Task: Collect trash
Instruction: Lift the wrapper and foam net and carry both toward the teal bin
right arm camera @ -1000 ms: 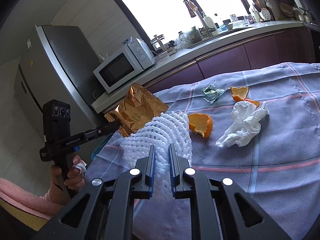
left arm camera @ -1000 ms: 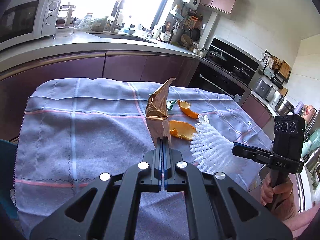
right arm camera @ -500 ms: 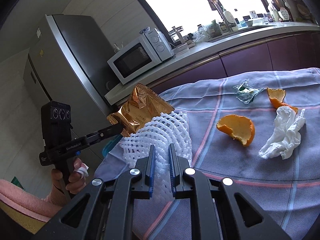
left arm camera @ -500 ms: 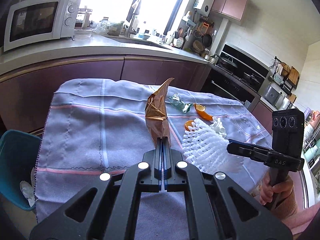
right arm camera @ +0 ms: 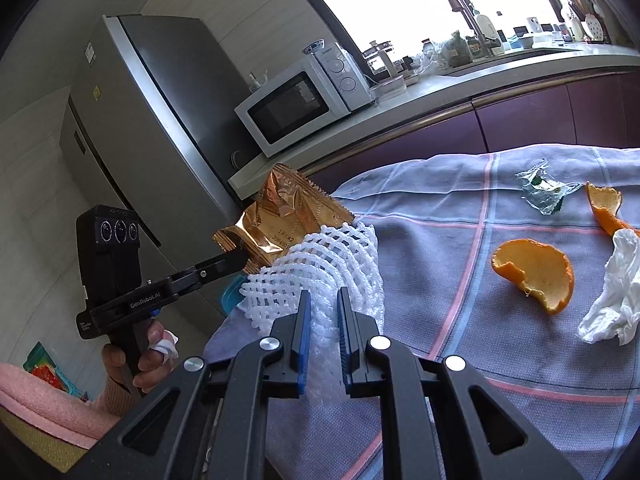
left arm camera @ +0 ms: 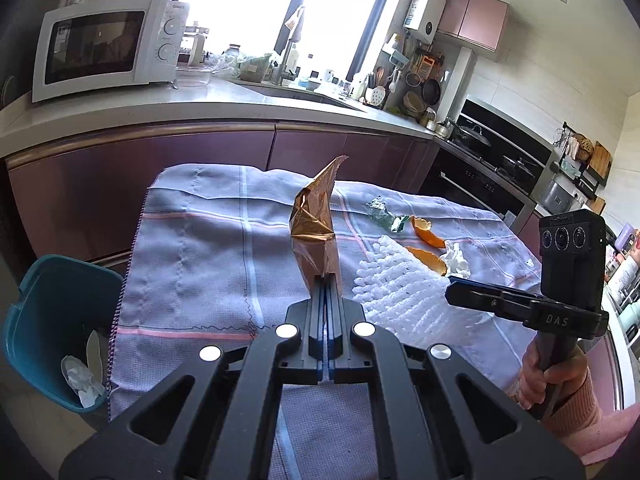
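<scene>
Left wrist view. The left hand-held gripper is being kept fully closed on the lower edge of a gold foil wrapper, which is being carried upright just ahead of the fingertips, above the cloth-covered desk. A teal bin is being seen below and to the left of this gripper, beside the desk edge, with crumpled tissue already lying in it. To the right, the right hand-held gripper is being held out with a white foam net pinched in it.

Right wrist view. The right hand-held gripper is being held narrowly closed on the foam net, whose mesh is bulging out ahead of the fingertips. Farther ahead and to the right, orange peel, a crumpled tissue and a small silver-green wrapper are lying loose on the cloth.

Handling, as judged. The wrapper is being taken as light, thin and slippery, best pinched at a sealed edge. The net is being taken as soft and springy, so a deep pinch across several strands is advised. The remaining scraps are likewise light; the peel is curved and best gripped across its rim.
</scene>
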Available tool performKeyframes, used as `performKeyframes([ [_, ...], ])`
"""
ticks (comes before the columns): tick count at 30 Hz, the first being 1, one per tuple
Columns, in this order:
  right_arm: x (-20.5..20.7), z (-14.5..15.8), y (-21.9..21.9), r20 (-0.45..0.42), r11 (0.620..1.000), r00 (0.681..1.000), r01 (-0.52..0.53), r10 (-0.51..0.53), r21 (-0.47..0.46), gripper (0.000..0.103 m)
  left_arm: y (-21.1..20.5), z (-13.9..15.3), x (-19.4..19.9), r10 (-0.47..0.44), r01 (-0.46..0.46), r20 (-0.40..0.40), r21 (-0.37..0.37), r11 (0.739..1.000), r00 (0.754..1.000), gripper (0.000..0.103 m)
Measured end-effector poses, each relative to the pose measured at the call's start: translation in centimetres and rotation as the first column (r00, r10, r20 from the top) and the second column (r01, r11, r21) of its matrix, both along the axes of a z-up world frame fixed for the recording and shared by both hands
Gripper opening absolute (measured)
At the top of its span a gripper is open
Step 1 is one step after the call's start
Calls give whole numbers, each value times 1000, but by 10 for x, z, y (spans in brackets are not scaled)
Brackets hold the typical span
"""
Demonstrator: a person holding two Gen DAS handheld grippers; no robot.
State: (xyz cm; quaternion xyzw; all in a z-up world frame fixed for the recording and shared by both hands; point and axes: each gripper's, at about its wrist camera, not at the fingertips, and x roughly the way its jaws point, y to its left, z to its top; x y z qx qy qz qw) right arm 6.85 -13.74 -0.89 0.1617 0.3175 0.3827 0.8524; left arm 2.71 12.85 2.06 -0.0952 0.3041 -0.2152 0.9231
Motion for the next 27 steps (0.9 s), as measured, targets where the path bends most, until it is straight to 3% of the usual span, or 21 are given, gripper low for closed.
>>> performKeyframes([
  [27,19,9,55,-2,993,993,-116,116,-14,12,56,0,-19,145,-145,5,19,989,989,1],
])
